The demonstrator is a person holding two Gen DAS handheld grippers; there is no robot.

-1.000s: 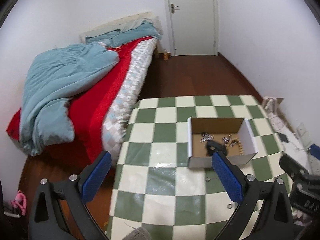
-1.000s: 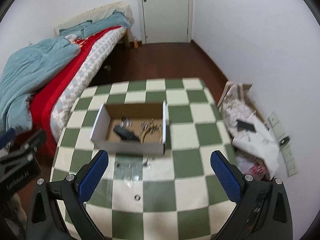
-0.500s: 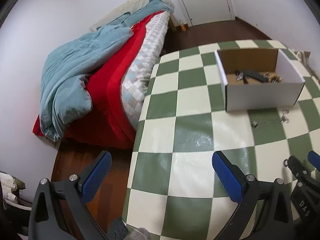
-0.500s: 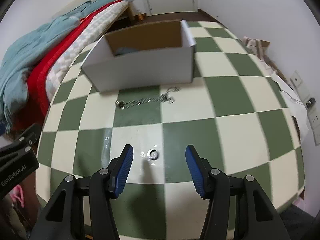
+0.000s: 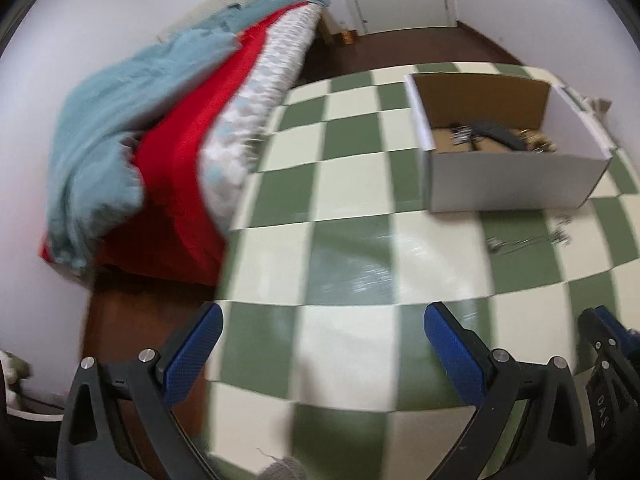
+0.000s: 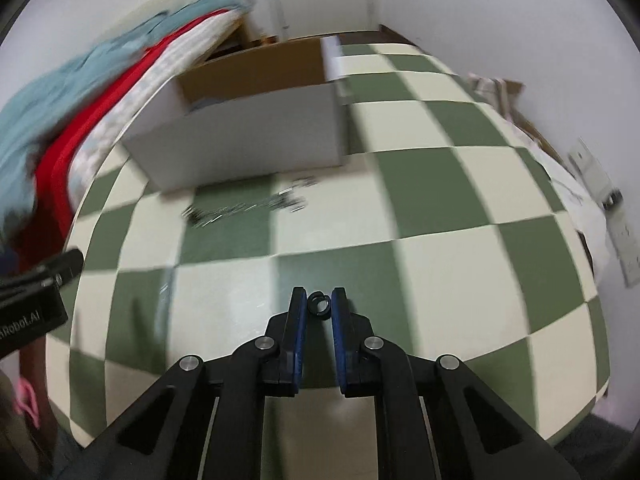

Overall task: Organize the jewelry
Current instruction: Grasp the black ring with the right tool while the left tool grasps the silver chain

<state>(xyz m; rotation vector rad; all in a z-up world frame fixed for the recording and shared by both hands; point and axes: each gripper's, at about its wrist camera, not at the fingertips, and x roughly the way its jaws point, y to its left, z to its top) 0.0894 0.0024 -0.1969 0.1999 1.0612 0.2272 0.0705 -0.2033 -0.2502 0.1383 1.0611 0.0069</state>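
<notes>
The right gripper (image 6: 319, 300), low in the centre of the right wrist frame, has its blue-padded fingers (image 6: 298, 320) drawn almost together around a small dark ring (image 6: 319, 305), which sits between the tips just above the green-and-cream chequered worktop (image 6: 440, 216). Whether the pads actually press on the ring cannot be told through the motion blur. Above it in the frame, a thin chain (image 6: 248, 206) lies stretched across the worktop just in front of a white cardboard box (image 6: 240, 148), which stands in the upper centre with its brown inside showing.

In the left wrist frame, the left gripper (image 5: 320, 344) hangs at the bottom with its blue fingers (image 5: 192, 350) spread wide and nothing between them, over the left edge of the worktop (image 5: 348, 352). The box (image 5: 508, 184) sits at the upper right, holding a tangle of small dark and metallic pieces (image 5: 496, 134) too blurred to sort out. The chain (image 5: 528, 240) lies on the worktop just below the box in the frame. A bed (image 5: 168, 132) with a red cover and pale blue quilt fills the upper left, beside the worktop
</notes>
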